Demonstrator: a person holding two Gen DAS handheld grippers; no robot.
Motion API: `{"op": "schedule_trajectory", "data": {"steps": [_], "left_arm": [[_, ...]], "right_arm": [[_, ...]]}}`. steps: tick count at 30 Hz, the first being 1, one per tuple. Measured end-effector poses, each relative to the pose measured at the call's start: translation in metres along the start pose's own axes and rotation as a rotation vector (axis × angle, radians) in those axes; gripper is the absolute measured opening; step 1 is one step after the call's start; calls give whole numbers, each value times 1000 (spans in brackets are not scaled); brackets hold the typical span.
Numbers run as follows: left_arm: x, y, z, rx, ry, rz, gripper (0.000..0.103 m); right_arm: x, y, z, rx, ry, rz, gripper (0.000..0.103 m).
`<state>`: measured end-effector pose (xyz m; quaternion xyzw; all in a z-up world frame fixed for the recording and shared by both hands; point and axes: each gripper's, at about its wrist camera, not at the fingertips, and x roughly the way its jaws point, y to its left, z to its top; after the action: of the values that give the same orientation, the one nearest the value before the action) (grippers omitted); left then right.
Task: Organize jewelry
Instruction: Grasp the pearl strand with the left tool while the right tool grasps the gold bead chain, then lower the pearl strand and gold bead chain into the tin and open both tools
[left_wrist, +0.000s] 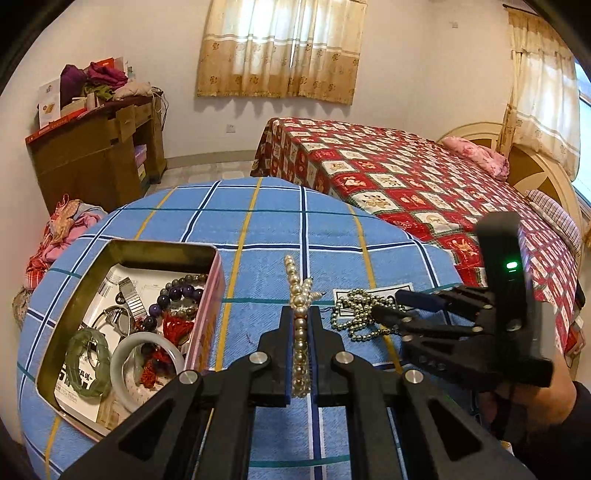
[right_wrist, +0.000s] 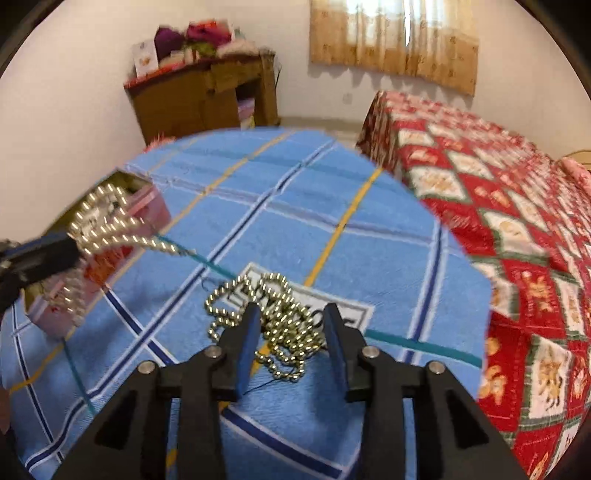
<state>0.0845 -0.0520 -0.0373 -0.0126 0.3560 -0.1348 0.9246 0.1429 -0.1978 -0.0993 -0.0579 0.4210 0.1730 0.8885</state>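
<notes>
Working over a worktop (left_wrist: 258, 229) draped in blue checked cloth, bed (left_wrist: 424, 173) with red patterned cover just beyond, wooden cabinet (left_wrist: 96, 155) against far wall.

Open tin box (left_wrist: 207, 280) at left of worktop, gold inside, pink outside. Already holding green bangle (left_wrist: 88, 354), pale bangle (left_wrist: 147, 354), dark bead bracelet (left_wrist: 173, 295), watch band (left_wrist: 131, 295), red tassel cord. Fairly full.

Left hand-held gripper (left_wrist: 303, 332) pressed together, pinching pearl strand (left_wrist: 295, 284) lengthwise between the pads; loose end sticking up past fingertips, rest trailing back toward camera. In right wrist view, strand seen lifted beside the box, blurred.

Right hand-held gripper (right_wrist: 291, 325) spread, straddling heap of gold bead chain (right_wrist: 280, 321) lying on a white printed card (right_wrist: 354, 314) at mid-worktop. Pads not pressing on the chain; nothing gripped.

Step in hand, judged: pearls bound for the box, chain next.

Risks:
- Pearl strand held by a few beads only; round, slick, likely to roll out of the pads if swung fast.
- Dangling end may catch the box rim or drape over the wall instead of dropping inside.
- Chain heaped and tangled; closing on one loop lifts part and drags the rest, possibly pulling the card along.
- Thin dark thread showing near the chain, could snag a finger.
- Both grippers near each other; crossing paths risks a knock.
</notes>
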Motion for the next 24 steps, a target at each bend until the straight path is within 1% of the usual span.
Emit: {"op": "schedule_trajectory", "data": {"steps": [1,4,5,7,11,18,24], "left_arm": [[0,0,0,0,-1,0,5],[-2,2,0,-3,-7,1,5],[-4,3,0,-5,-10,0,5],[-8,5,1,-10,-20,1,5],[-20,11,4,-20,-45,10,5],[-42,25,13,-39,-91,36,5],[-61,45,20,-68,-134,58,5]], "right_arm": [[3,3,0,-20,4,7,39],[0,6,1,-27,11,14,11],[-2,7,1,-28,5,19,7],[-10,8,-1,-22,-14,53,7],[-29,15,4,-17,-72,70,7],[-77,32,29,-56,-191,87,7],[-99,49,50,-102,-249,113,7]]}}
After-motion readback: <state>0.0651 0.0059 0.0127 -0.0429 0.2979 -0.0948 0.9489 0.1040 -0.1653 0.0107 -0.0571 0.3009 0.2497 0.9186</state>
